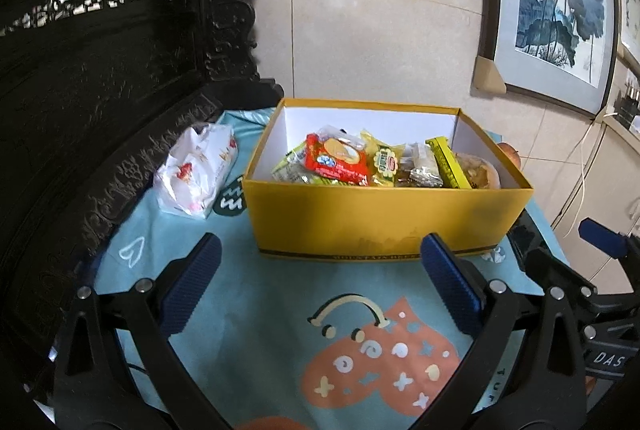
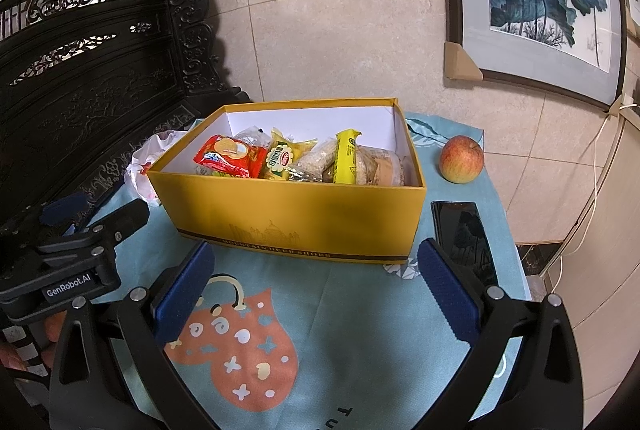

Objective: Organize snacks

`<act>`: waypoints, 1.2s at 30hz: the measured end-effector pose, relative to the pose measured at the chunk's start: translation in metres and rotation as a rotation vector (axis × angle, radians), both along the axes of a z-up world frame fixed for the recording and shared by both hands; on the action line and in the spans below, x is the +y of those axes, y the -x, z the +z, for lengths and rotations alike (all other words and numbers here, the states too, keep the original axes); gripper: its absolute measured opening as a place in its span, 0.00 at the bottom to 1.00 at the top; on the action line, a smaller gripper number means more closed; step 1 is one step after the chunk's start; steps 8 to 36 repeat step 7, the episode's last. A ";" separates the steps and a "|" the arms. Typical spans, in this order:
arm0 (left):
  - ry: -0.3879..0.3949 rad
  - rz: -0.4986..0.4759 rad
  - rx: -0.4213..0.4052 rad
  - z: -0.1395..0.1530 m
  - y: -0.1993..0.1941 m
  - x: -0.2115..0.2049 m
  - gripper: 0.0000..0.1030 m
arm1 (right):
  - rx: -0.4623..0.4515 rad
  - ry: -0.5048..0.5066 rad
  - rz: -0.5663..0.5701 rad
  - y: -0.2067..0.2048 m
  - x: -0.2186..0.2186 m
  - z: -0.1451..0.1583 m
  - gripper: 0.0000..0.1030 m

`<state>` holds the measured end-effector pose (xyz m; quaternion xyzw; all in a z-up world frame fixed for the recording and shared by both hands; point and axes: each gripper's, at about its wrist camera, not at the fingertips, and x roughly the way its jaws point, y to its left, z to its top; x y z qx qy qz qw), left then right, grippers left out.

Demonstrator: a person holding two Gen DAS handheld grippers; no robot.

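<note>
- Two views are showing a light-blue printed cloth (image 2: 360,330) covering the table, with everything else lying on it.
- Sitting near the middle of the cloth is a yellow rectangular cardboard box with a white interior (image 1: 372,218); it is open-topped, looking stiff but light, and would best be taken by its side walls.
- Packed inside the box, crowding its near wall, are the snacks: a red crinkly biscuit packet (image 1: 338,160), a yellow sunflower-printed pouch (image 2: 282,160), a long yellow-green wrapped bar (image 2: 347,158) and clear-wrapped pale cakes (image 2: 378,166). These are probably light, soft, slippery in film and easily crushed; pinching a sealed edge seems safest.
- Lying just beside the box's left wall is a white crumpled plastic bag with red print (image 1: 196,170), limp and shapeless.
- Resting flat beside the box's right wall is a black glossy smartphone (image 2: 466,242).
- Standing beyond the phone, apart from the box, is a round red-yellow apple (image 2: 461,159), firm and smooth.
- Hovering before the box, the left gripper (image 1: 316,290) is spreading its blue pads wide, holding nothing.
- Likewise the right gripper (image 2: 316,294) is gaping wide and gripping nothing.
</note>
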<state>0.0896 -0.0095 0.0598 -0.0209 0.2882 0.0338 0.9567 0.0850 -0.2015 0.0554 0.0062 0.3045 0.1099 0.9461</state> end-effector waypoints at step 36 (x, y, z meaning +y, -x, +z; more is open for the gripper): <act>0.001 0.001 0.027 0.001 -0.003 0.000 0.98 | 0.003 0.003 0.004 -0.001 0.000 0.000 0.99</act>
